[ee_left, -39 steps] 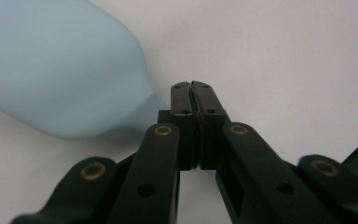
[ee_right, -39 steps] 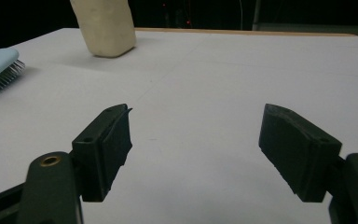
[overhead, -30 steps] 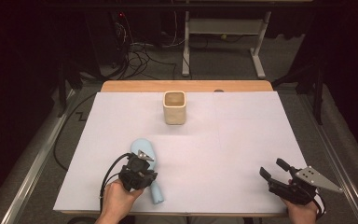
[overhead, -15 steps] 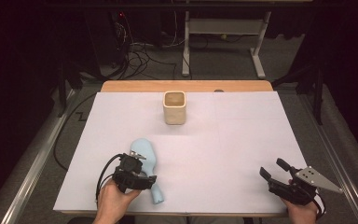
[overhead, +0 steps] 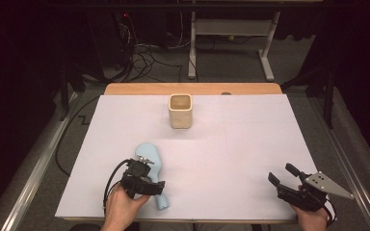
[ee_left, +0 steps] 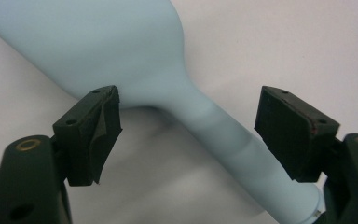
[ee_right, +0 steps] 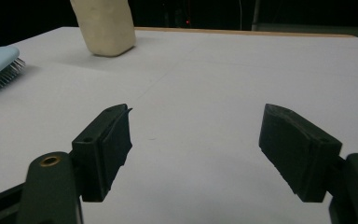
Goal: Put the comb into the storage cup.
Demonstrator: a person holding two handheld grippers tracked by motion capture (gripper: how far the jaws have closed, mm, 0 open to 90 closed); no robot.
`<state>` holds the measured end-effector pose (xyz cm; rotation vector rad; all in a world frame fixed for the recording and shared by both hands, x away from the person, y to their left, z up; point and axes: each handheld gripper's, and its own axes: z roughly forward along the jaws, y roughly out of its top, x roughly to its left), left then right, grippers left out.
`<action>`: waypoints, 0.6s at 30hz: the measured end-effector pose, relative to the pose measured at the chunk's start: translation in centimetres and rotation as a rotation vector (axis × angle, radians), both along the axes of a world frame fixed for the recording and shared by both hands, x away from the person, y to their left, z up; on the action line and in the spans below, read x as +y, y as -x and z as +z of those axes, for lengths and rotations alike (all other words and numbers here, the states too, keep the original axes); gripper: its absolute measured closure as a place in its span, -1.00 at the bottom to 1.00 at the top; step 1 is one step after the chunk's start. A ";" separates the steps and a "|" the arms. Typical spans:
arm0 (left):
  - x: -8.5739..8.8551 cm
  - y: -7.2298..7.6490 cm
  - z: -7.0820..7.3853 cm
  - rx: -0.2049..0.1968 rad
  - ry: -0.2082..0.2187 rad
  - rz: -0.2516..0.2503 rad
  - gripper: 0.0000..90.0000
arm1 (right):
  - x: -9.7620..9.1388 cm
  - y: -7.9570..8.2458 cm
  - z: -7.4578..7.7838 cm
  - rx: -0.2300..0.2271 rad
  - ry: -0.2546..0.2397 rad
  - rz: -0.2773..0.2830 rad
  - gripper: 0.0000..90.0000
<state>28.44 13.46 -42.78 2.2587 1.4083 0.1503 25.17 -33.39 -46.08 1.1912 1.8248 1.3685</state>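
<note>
While my left hand (overhead: 120, 208) reaches in from the near edge of the bench (overhead: 250, 144), its left gripper (ee_left: 191, 135) sits low over the pale blue hairbrush (overhead: 150, 163) at near left, fingers (ee_left: 91, 133) spread wide either side of the handle, neither pad clearly pressing it. At near right, my right gripper (overhead: 285, 179) points far-left, fingers (ee_right: 103, 149) wide apart, holding nothing. Toward the far middle stands a cream cup (overhead: 180, 110).

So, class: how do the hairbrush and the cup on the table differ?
The hairbrush is pale blue; the cup is cream. The hairbrush lies flat near the person, its handle between the open left gripper; the cup stands upright farther back, untouched. Both rest on the white table.
</note>
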 end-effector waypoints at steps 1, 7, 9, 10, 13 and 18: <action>0.1 0.1 -0.1 0.004 0.006 0.002 -0.48 | 0.0 0.0 0.0 0.002 0.000 0.001 -0.43; 0.3 0.4 -0.3 0.021 0.022 0.012 -0.45 | 0.0 0.0 0.0 0.000 0.001 0.002 -0.43; 0.2 0.4 -0.5 0.033 0.032 0.009 -0.45 | 0.0 0.0 0.0 0.000 0.001 0.001 -0.43; 0.2 0.4 -0.5 0.039 0.037 0.008 -0.46 | 0.0 0.0 0.0 0.001 0.001 0.001 -0.43; 0.1 0.3 -0.8 0.048 0.044 0.006 -0.46 | 0.0 0.0 0.0 0.001 0.002 0.001 -0.43; -0.3 -0.2 -1.3 0.063 0.031 0.005 -0.46 | 0.0 0.0 0.0 0.003 0.001 0.002 -0.43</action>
